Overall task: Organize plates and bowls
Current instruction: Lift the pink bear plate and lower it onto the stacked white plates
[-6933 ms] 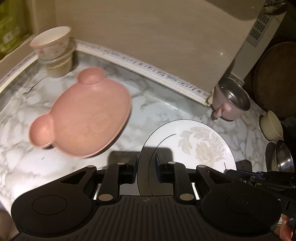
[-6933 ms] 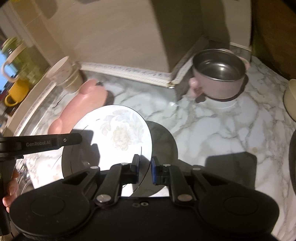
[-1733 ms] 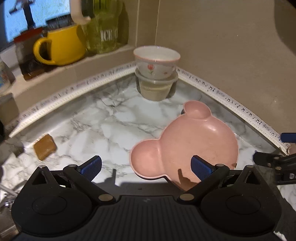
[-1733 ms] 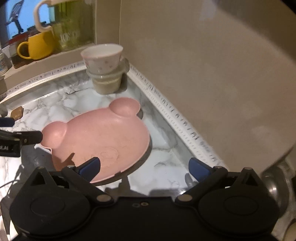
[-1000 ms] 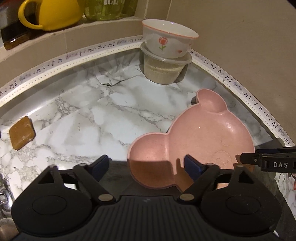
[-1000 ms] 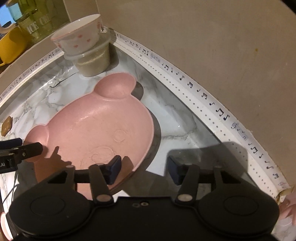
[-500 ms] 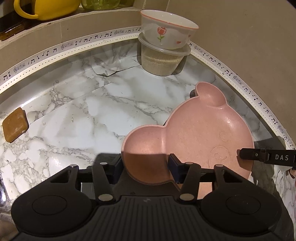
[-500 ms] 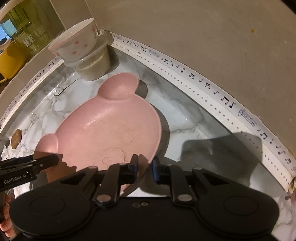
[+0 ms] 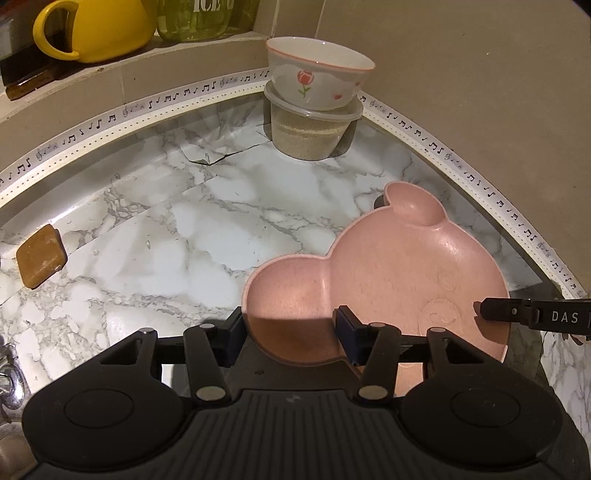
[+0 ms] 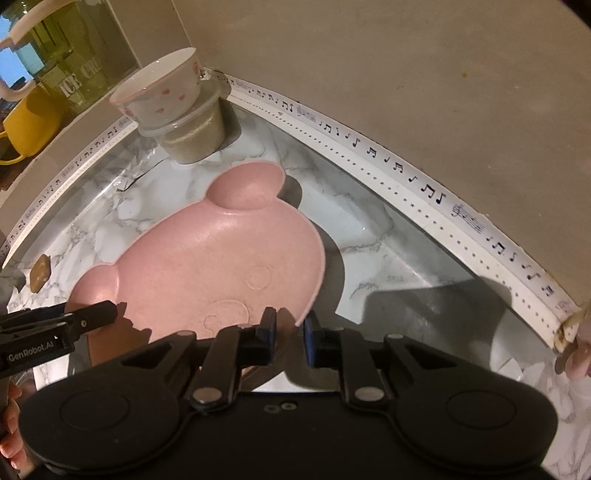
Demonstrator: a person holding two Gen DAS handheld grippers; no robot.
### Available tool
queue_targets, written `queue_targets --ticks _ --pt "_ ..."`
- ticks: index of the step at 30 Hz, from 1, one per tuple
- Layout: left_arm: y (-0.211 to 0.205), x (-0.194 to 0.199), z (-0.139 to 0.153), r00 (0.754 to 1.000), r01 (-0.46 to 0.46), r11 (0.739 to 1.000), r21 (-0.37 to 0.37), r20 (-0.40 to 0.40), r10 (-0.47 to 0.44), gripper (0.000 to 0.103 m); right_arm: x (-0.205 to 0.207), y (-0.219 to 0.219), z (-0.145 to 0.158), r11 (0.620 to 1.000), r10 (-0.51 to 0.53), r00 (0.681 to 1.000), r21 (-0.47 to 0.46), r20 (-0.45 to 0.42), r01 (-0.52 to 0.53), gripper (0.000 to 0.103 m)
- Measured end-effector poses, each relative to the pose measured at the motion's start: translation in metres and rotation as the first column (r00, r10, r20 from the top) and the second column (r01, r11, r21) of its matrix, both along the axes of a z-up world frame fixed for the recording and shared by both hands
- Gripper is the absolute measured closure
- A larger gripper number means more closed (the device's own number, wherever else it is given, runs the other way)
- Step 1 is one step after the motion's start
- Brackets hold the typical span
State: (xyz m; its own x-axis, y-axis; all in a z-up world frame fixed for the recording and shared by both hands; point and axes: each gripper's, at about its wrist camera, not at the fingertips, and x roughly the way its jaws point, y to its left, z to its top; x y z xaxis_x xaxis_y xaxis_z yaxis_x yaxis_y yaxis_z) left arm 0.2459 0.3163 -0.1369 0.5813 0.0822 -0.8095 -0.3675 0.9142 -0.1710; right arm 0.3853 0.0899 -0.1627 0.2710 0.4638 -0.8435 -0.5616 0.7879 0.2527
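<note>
A pink bear-shaped plate sits at the corner of the marble counter, also seen in the right wrist view. My left gripper is shut on the plate's near ear, one finger on each side of it. My right gripper is shut on the plate's right rim, with the edge pinched between its fingers. The plate is tilted, its right side raised. A white flowered bowl stands on a lidded plastic tub in the far corner, also in the right wrist view.
A brown sponge lies on the counter at the left. A yellow mug and a green glass jar stand on the ledge behind. Walls with a music-note trim strip close off the corner.
Over the last second both grippers closed: the left onto the plate's ear, the right onto its rim. The plate's right side now sits a little higher.
</note>
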Motion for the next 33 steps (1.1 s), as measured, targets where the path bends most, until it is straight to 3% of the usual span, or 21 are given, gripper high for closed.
queue_targets --ticks 23,33 --pt "-0.026 -0.067 0.055 0.996 0.081 0.996 0.042 0.023 -0.082 0.052 -0.067 -0.051 0.048 0.999 0.009 1.0 0.037 0.02 -0.01 0.087" --pt "-0.04 -0.111 0.063 0.995 0.098 0.994 0.039 0.025 -0.099 0.052 -0.102 -0.077 0.057 0.998 0.035 0.999 0.057 0.017 -0.036 0.086"
